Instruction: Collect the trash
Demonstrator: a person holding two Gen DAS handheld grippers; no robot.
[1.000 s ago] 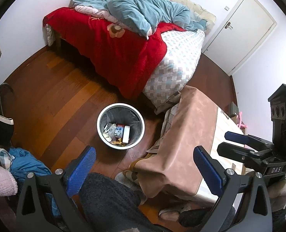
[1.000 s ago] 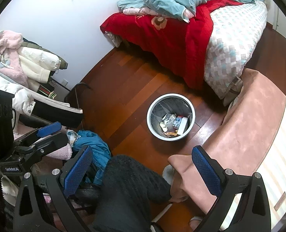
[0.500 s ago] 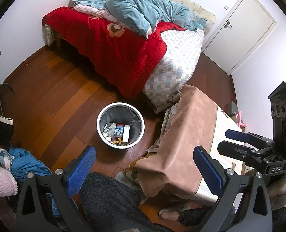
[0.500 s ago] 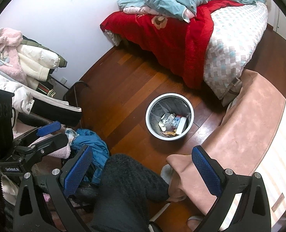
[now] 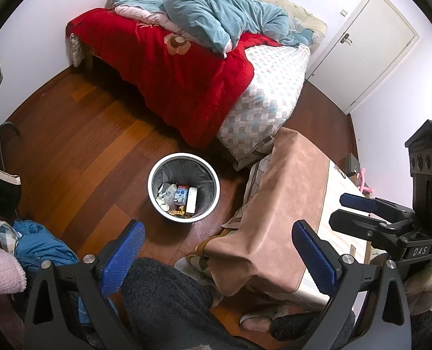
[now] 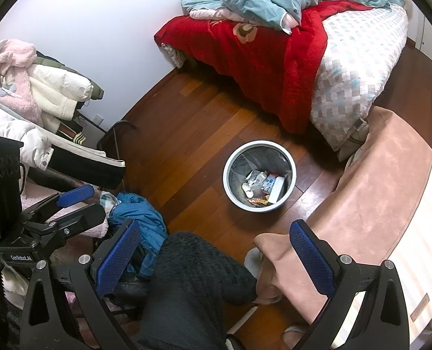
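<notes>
Trash bin (image 5: 183, 187) as landmark. Items lying inside the bin (image 5: 177, 198) are reading too small to identify; labels illegible. Bin's far inner wall is sitting in shadow.

Nearer than the bin, a dark-clad leg (image 6: 192, 288) is running off the bottom edge. A slipper (image 5: 256, 318) is showing only partly under the brown cloth (image 5: 277, 213) right of the bin.

Left of the bin, the clothes pile (image 6: 32, 87) is being cut by the frame edge.

Beyond the bin, the space under the bed (image 5: 192, 67) is staying dark.
</notes>
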